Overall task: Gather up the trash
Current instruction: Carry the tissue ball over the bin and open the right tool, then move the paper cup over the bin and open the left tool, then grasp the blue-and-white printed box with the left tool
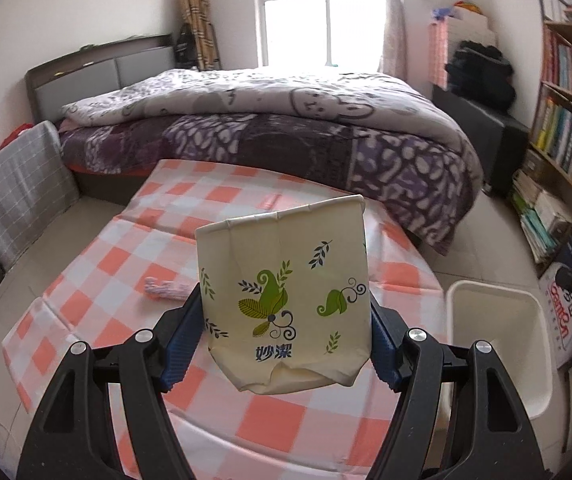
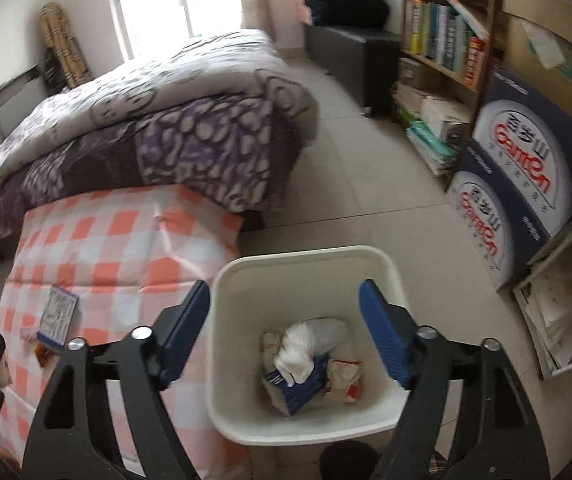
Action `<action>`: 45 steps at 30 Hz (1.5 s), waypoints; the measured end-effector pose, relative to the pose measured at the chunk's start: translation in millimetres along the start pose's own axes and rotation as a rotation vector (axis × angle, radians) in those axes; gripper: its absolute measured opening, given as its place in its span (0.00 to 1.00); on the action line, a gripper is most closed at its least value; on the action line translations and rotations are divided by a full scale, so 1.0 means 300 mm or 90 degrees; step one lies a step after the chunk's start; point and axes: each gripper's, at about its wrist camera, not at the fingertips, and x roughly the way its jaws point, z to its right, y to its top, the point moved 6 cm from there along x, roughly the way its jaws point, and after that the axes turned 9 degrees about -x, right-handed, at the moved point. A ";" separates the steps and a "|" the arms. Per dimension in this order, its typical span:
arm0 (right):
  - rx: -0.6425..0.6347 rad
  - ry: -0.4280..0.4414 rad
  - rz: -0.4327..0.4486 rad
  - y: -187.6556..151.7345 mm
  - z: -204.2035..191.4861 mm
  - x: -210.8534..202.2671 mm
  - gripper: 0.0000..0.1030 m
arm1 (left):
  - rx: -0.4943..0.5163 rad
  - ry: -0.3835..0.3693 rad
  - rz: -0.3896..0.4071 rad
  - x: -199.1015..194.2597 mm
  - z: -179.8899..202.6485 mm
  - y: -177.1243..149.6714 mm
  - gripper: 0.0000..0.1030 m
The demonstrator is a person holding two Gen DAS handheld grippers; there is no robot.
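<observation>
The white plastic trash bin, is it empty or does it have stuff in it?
Not empty. The white plastic trash bin holds a blue carton, crumpled white tissue and wrappers at its bottom.

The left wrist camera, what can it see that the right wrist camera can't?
Only the left wrist view shows the left gripper squeezing a crushed paper cup with green leaves.

Only the right wrist view shows the open right gripper and the trash inside the white bin: a blue tissue box and wrappers.

Both show the bin, the checkered tablecloth and the bed.
</observation>
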 end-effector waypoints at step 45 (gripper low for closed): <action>0.138 -0.014 -0.078 -0.057 0.261 0.055 0.93 | 0.181 0.035 -0.113 0.316 0.277 -0.100 0.90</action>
